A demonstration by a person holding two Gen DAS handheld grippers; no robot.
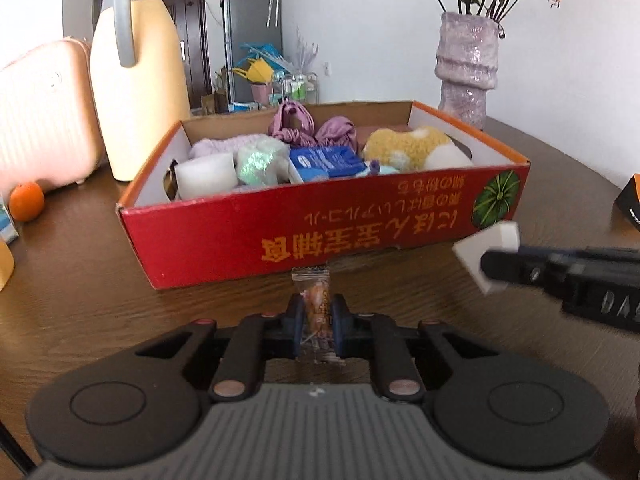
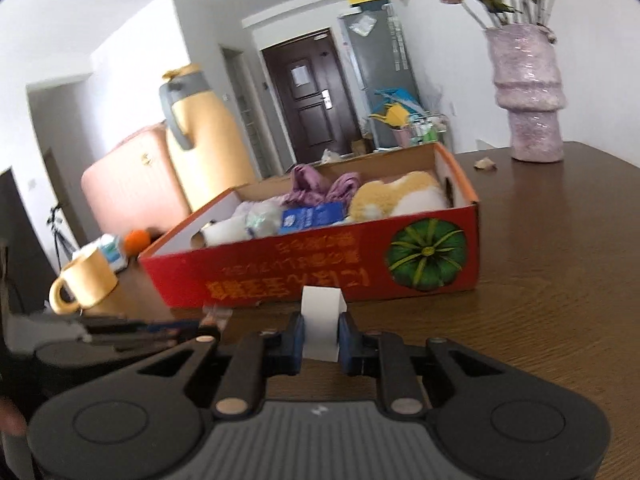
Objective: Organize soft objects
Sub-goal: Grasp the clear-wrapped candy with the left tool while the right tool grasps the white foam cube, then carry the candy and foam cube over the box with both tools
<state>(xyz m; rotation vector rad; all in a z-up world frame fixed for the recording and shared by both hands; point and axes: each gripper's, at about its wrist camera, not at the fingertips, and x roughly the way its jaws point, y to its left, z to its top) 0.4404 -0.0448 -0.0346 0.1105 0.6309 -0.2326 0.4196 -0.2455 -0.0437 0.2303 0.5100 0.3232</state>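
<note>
White foam block (image 2: 321, 322) between right gripper (image 2: 321, 338) jaws

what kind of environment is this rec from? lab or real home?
Looks like a real home, probably a dining table in an apartment: a fridge by the dark entry door, a pink suitcase, and a vase of dried roses behind the red box of soft items.

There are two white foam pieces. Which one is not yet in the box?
The white foam block pinched in the right gripper, in front of the red box. The other foam piece already lies inside, at its left end.
</note>
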